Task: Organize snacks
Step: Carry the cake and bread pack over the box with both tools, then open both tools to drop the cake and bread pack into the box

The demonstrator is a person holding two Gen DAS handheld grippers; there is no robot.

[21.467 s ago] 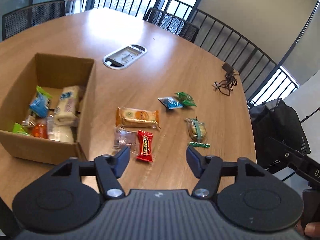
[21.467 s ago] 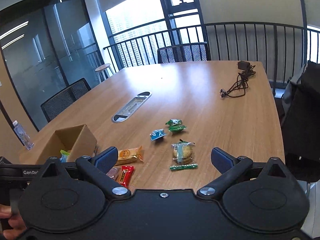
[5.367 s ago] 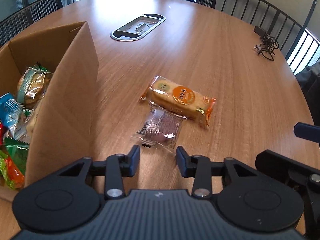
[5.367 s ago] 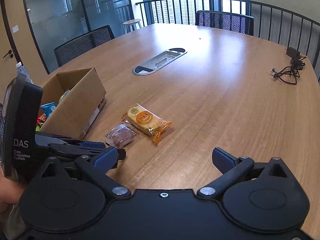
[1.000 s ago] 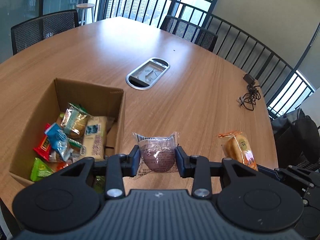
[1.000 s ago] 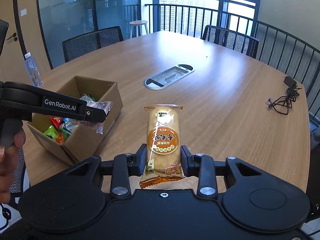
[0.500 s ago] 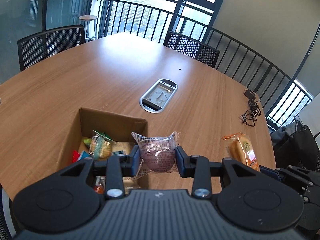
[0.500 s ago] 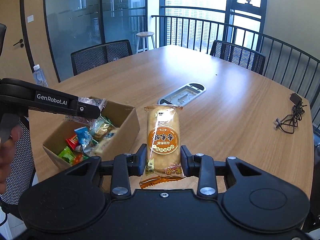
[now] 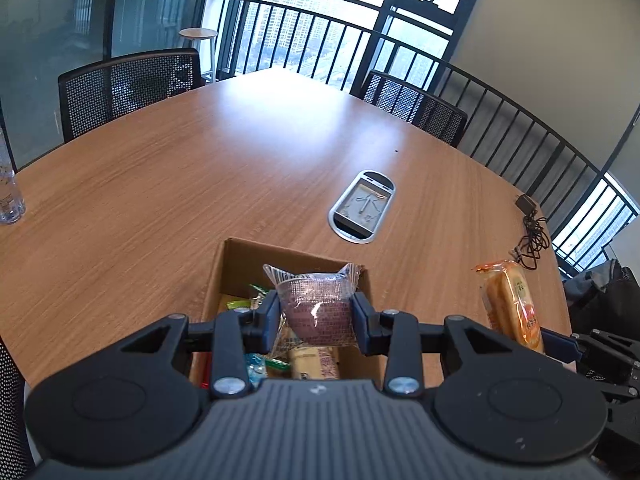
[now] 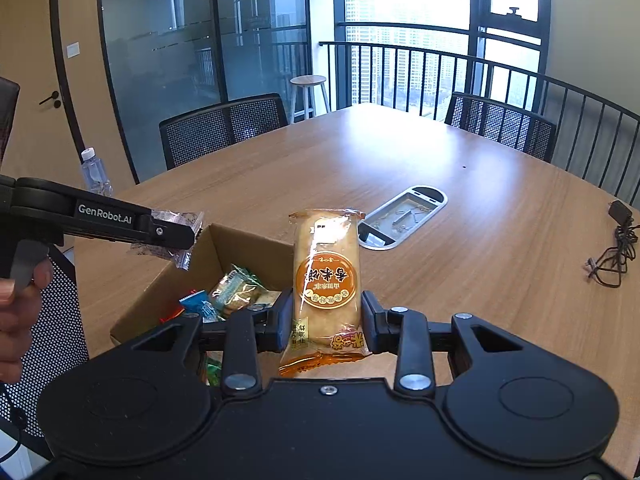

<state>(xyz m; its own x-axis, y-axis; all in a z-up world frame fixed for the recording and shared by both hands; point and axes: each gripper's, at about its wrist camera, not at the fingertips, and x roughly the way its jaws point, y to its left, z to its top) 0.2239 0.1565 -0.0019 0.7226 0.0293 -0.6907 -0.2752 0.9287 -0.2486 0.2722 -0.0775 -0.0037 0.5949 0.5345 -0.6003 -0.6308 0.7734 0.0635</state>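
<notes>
My left gripper (image 9: 316, 318) is shut on a clear packet with a purple-brown cake (image 9: 316, 308) and holds it above the open cardboard box (image 9: 236, 264), which holds several snacks. The packet (image 10: 176, 224) and the left gripper (image 10: 172, 236) also show in the right wrist view, over the box's left wall (image 10: 160, 284). My right gripper (image 10: 326, 320) is shut on an orange-labelled rice cracker packet (image 10: 326, 276), held upright above the box's right side. That packet shows in the left wrist view (image 9: 510, 304) to the right of the box.
The box stands near the front edge of a round wooden table (image 9: 200, 168). A metal cable hatch (image 9: 362, 208) lies beyond it, a black cable with adapter (image 9: 530, 232) at the right, a water bottle (image 10: 96, 176) at the left. Mesh chairs (image 9: 128, 84) ring the table.
Both grippers have risen further and shifted left with their packets. The left packet now hangs over the box. The box looks smaller and lower in both views.
</notes>
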